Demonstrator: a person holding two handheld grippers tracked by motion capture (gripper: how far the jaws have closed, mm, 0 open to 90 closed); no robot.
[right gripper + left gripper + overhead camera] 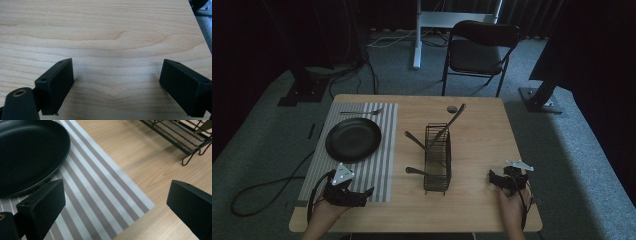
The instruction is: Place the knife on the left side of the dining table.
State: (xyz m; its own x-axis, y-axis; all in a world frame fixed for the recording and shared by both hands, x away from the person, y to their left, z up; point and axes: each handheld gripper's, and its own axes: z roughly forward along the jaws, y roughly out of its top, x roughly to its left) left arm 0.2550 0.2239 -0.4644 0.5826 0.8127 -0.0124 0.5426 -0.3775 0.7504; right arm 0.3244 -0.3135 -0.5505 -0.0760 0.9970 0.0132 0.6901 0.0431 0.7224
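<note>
Left gripper [368, 192] at lower left over striped placemat [100, 195], jaws wide, nothing held. Right gripper [491, 176] at lower right, jaws wide, empty. Fork [361, 112] laid above black plate [353, 139]; remaining cutlery judged still in wire caddy [437, 159], centre frame.

black plate [27, 152] cut off at frame edge, wire rack [175, 135] cropped

The desk [112, 30] is smooth pale wood with visible grain, the striped placemat [100, 195] a coarse woven cloth, the plate [27, 152] glossy black, the basket [437, 159] thin dark wire.
</note>
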